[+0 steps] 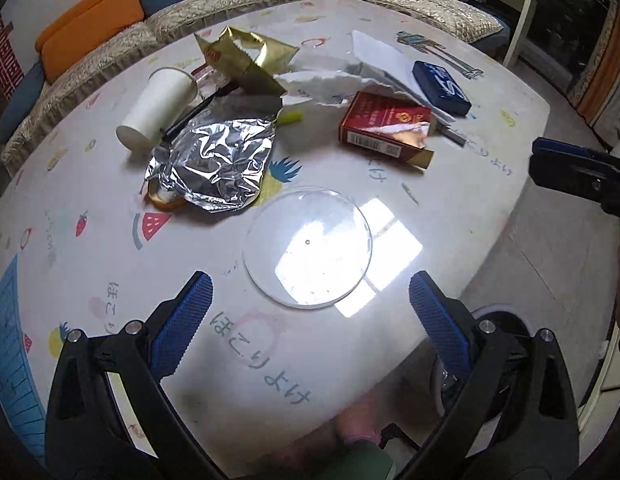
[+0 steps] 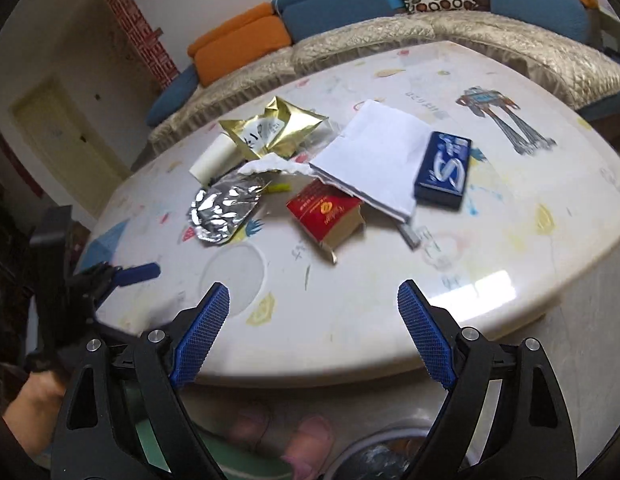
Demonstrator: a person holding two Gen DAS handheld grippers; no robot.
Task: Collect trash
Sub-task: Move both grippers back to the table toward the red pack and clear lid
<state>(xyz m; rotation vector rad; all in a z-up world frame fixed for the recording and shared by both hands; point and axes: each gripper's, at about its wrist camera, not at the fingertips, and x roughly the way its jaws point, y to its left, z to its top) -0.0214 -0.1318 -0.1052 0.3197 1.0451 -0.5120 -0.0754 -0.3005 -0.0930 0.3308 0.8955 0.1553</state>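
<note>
Trash lies scattered on the white printed table [image 1: 89,208]: crumpled foil [image 1: 213,164], a tipped paper cup [image 1: 157,108], a gold wrapper [image 1: 245,56], torn white paper [image 1: 330,80] and a red cigarette box [image 1: 384,124]. A clear round lid [image 1: 307,246] lies just ahead of my left gripper [image 1: 310,312], which is open and empty above the table's near part. My right gripper [image 2: 316,320] hangs open and empty over the table's front edge, with the red box [image 2: 330,216], white paper [image 2: 374,160] and foil [image 2: 223,208] beyond it.
A blue flat box [image 2: 444,170] lies right of the paper. A sofa [image 2: 350,48] with blue and orange cushions wraps the table's far side. Below the front edge stand a round lined bin [image 2: 386,452] and a person's pink slippers [image 2: 310,440].
</note>
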